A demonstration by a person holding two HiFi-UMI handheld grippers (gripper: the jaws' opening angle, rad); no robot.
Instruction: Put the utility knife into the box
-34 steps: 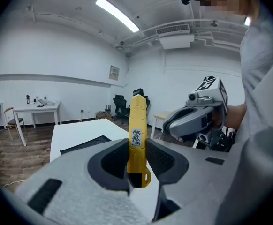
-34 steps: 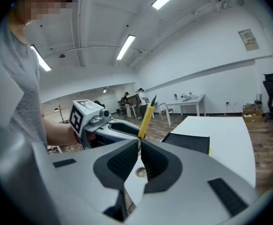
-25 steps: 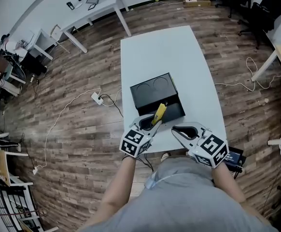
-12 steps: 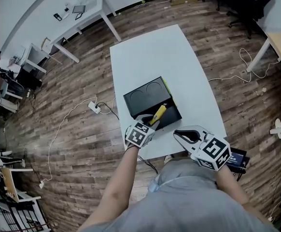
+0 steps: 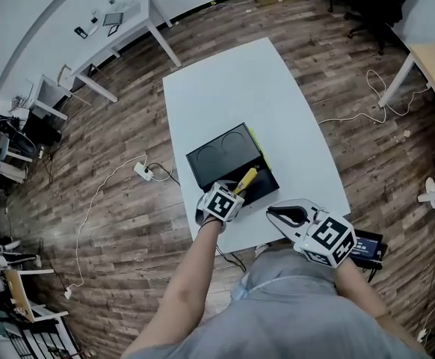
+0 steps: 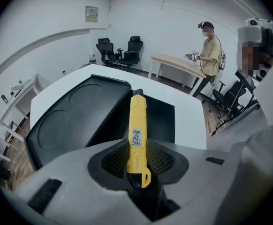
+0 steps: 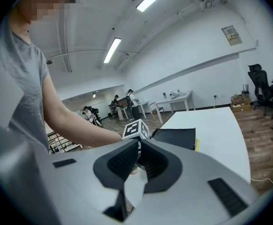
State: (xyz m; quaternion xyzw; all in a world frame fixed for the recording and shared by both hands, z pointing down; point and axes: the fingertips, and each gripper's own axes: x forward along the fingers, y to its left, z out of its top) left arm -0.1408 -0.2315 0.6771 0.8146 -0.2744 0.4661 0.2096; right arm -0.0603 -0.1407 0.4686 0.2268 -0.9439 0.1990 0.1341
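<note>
The yellow utility knife (image 5: pixel 245 179) is clamped by its rear end in my left gripper (image 5: pixel 235 191), which is shut on it. Knife and gripper point steeply down over the near end of the black box (image 5: pixel 264 188). In the left gripper view the knife (image 6: pixel 137 125) sticks forward from between the pads of the left gripper (image 6: pixel 137 149), its tip above the open dark compartment (image 6: pixel 162 121). The box's lid (image 6: pixel 71 118), with two round recesses, lies open to the left. My right gripper (image 5: pixel 271 212) hovers shut and empty at the table's near edge, right of the box.
The white table (image 5: pixel 232 88) stretches away beyond the box, its near edge just under both grippers. A thin yellow-green strip (image 5: pixel 253 142) shows at the box's right side. A power strip with cable (image 5: pixel 144 171) lies on the wooden floor at the left. A person (image 6: pixel 210 55) stands far off.
My left gripper has sunk toward the box with the knife and tilted more steeply down. The right gripper has stayed about where it was.
</note>
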